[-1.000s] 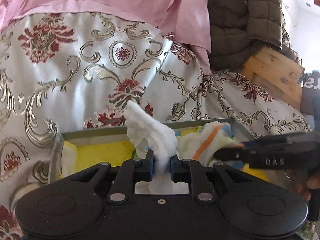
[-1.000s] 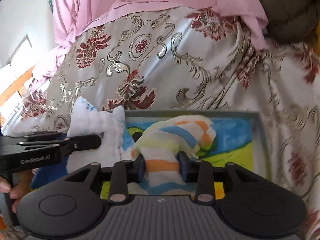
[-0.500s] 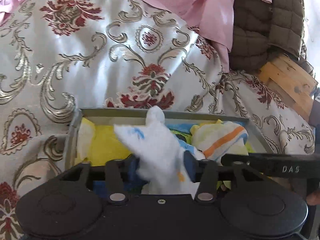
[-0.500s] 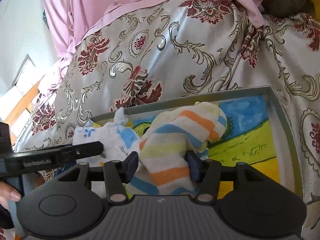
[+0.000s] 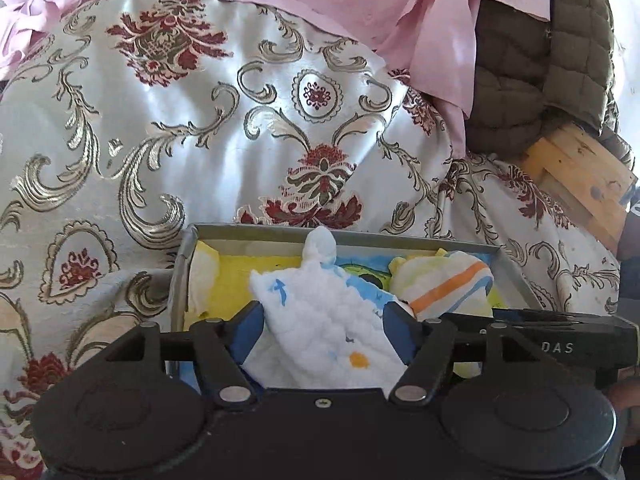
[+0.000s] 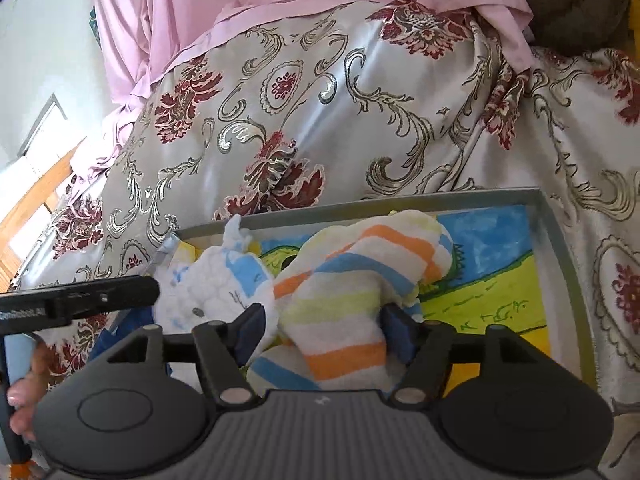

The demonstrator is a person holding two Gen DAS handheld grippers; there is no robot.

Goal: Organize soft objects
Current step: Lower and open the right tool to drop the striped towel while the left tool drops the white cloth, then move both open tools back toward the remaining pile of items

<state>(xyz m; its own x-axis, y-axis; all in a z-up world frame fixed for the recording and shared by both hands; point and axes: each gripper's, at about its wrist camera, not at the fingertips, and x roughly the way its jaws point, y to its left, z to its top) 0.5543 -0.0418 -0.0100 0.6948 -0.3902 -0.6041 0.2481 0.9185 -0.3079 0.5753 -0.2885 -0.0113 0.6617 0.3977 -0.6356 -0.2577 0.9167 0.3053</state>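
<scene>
The white cloth (image 5: 320, 320) and striped cloth (image 6: 352, 300) are lying bunched inside the tray (image 6: 560, 264), looking light, limp and best pinched at a thick fold. The left gripper (image 5: 322, 326) and right gripper (image 6: 326, 330) have just been opening, their jaws now standing apart with each cloth sitting loose between them. The tray is resting on a floral bedspread (image 5: 200, 120).

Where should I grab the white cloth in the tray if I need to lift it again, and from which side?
Probably the twisted peak at the far end of the white cloth: it stands up narrow above the tray, clear of the striped cloth. Come down from above with the left gripper, whose jaws have just been opening and now straddle the cloth loosely.
</scene>
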